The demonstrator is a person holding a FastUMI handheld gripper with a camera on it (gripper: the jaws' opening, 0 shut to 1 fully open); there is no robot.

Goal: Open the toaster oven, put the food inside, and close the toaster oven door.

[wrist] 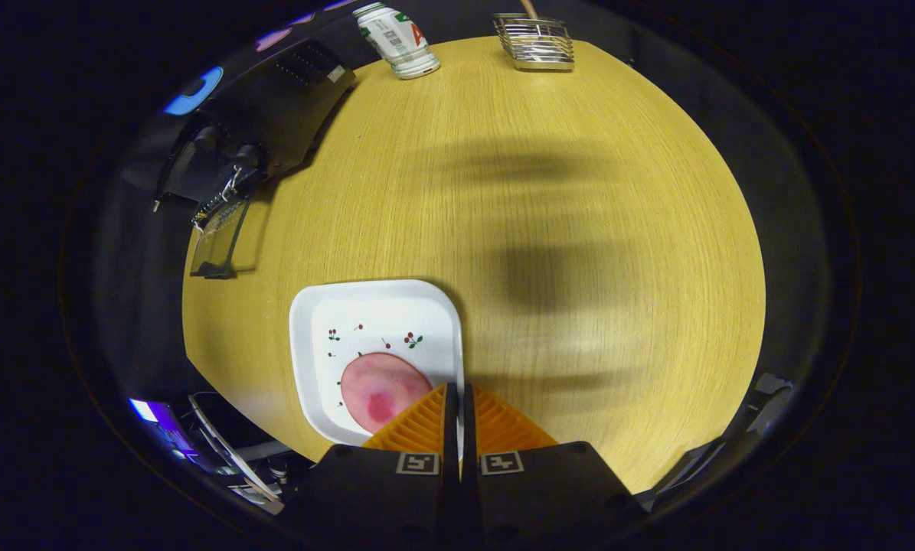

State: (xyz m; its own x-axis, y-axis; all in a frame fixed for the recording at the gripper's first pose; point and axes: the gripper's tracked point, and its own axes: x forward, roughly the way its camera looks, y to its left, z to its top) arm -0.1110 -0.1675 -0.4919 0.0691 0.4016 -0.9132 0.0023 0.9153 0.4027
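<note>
The hand-held gripper (460,398) is hovering with fingers nearly together, holding nothing, over the white plate's (313,321) rim at the bench's (580,191) near edge. The pink food (380,386) is lying there; the toaster oven (273,115), door seemingly down, is sitting at the far left corner. A pinch here risks catching the rim and tipping the plate.

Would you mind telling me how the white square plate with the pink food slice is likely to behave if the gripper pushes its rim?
The white square plate looks glossy and rigid, so it would probably slide on the smooth wooden table rather than flex. Its raised rim might tip if pressed downward. The flat pink food slice could shift on it. The gripper is shut, its fingers over that rim.
</note>
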